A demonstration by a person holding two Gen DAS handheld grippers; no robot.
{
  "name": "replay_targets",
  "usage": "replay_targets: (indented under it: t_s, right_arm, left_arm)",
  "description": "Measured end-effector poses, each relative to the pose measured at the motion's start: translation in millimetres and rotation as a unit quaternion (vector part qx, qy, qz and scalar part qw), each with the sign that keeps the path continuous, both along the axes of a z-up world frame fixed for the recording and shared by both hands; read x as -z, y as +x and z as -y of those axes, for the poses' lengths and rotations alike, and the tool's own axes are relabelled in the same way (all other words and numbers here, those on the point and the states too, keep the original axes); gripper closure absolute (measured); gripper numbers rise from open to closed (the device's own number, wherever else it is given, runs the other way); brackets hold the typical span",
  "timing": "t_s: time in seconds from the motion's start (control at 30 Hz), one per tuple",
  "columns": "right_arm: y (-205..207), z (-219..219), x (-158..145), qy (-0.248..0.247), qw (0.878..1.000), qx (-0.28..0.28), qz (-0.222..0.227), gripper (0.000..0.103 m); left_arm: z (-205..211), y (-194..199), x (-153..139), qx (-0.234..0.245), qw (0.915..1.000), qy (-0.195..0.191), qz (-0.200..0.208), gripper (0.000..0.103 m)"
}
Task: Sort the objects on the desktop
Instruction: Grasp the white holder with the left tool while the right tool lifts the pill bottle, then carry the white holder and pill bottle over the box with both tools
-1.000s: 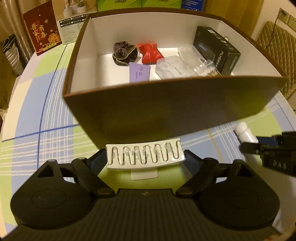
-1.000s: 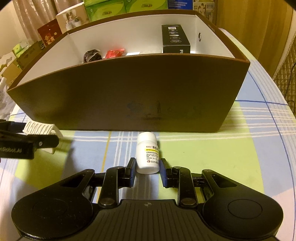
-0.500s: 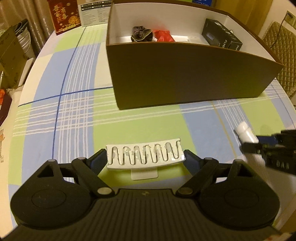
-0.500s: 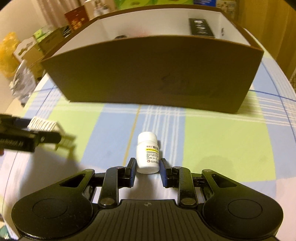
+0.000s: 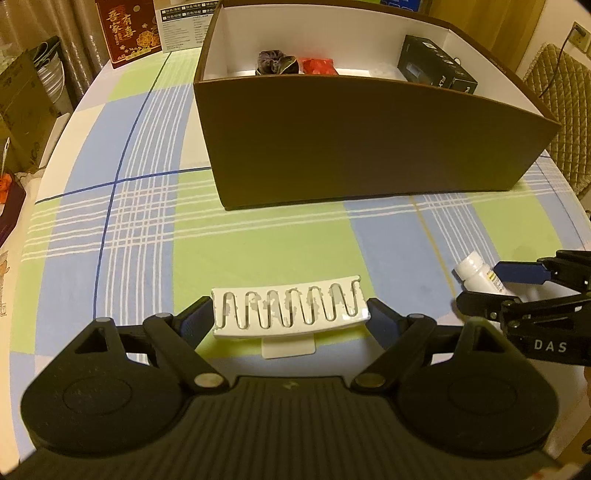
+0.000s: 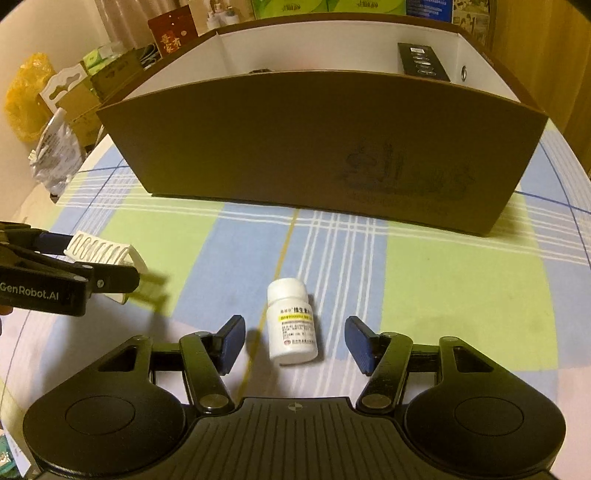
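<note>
My left gripper (image 5: 290, 317) is shut on a white wavy hair clip (image 5: 290, 308) and holds it low over the checked tablecloth, in front of the brown box (image 5: 369, 147). The clip also shows in the right wrist view (image 6: 101, 254). My right gripper (image 6: 295, 341) is open. A white pill bottle (image 6: 291, 321) lies on the cloth between its fingers, touching neither. The bottle also shows in the left wrist view (image 5: 478, 275). The box holds a dark scrunchie (image 5: 275, 62), a red packet (image 5: 317, 66) and a black carton (image 5: 437, 62).
The round table's edge curves close on the left and right. A red card (image 5: 127, 31) and a white carton (image 5: 183, 22) stand behind the box. Cardboard boxes and bags (image 6: 66, 110) sit off the table at the left. A quilted chair (image 5: 565, 110) stands at the right.
Both grippers have pulled back from the box and come down toward the cloth. My right gripper has opened and let go of the pill bottle, which now lies on the table.
</note>
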State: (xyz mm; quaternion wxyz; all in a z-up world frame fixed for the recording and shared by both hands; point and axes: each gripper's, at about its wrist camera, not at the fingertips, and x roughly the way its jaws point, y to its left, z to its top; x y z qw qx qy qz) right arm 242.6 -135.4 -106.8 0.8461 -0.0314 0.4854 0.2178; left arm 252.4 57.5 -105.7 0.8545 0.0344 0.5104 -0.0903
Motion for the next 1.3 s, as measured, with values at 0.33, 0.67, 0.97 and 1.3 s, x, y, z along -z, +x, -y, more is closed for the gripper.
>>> replay_targets:
  t_s: [0.33,0.67,0.97,1.3]
  right_arm:
    - [-1.0,-8.1,1.7,-0.033,0.999,-0.021,0.016,0.079]
    - [-5.6,-1.5,1.2,-0.032,0.999,-0.016,0.005,0.079]
    - [-12.2,5.3,-7.1,-0.024,1.000,-0.014,-0.002,0.079]
    - [-5.0,24.2,-47.1,0.023,1.000,0.006,0.006,0.079]
  left_arm:
    - [9.5,3.9,1.7,0.008,0.9999,0.004,0.007,0.018]
    - [18.3,-0.8,1.8,0.022,0.9997,0.002,0.009,0.018]
    - [23.5,-8.8,-10.1,0.032,0.9993,-0.003,0.020,0.018]
    - [23.9,-14.5,-49.4,0.049,0.9969,-0.014,0.060,0.018]
